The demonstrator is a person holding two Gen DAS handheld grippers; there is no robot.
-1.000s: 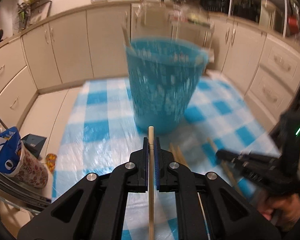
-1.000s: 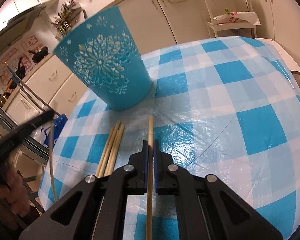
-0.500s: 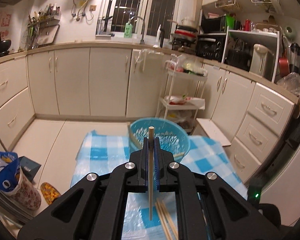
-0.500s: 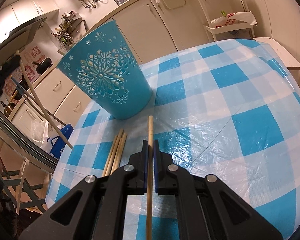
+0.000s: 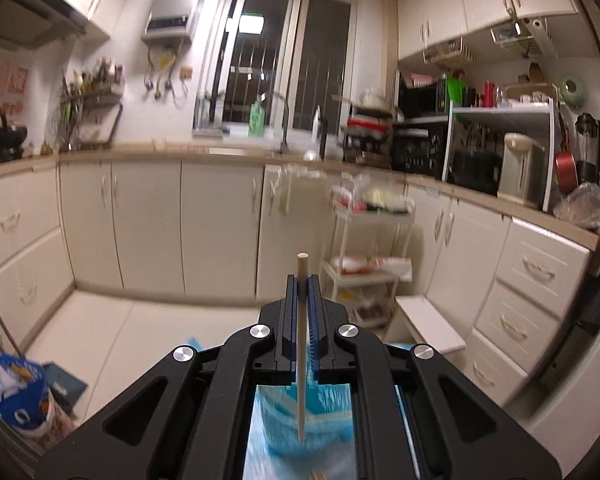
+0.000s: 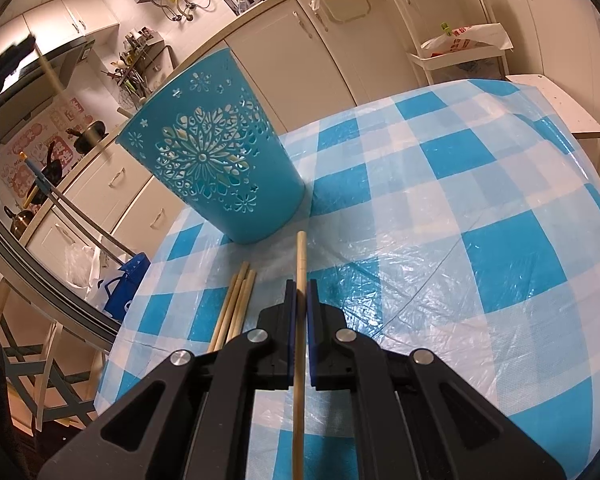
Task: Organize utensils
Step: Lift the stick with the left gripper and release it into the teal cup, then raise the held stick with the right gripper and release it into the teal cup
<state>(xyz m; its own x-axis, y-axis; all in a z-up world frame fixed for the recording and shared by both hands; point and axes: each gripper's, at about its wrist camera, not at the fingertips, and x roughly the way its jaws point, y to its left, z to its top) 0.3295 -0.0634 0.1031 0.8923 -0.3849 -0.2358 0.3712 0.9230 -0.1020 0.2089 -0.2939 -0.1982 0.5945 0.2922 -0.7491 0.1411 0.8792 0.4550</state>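
cream kitchen cabinets (image 5: 220, 224) and a dark window fill your left wrist view; your right wrist view looks down on a desk (image 6: 480, 208) under a glossy, wrinkled plastic cloth in blue and white checks. your left gripper (image 5: 302, 280) has its jaws clamped on a slim round wooden chopstick (image 5: 301, 344), held upright above the teal plastic basket (image 5: 324, 408), which appears blurred between the gripper arms. in the right wrist view the same basket (image 6: 220, 168) stands upright on the desk, tapered toward its base, its wall pierced with a snowflake and flower pattern. your right gripper (image 6: 300, 288) has its jaws clamped on a second wooden chopstick (image 6: 300, 264), whose tip points toward the basket base without touching it. just left of that gripper, a loose bundle of chopsticks (image 6: 236, 304) lies flat on the cloth, side by side and touching.
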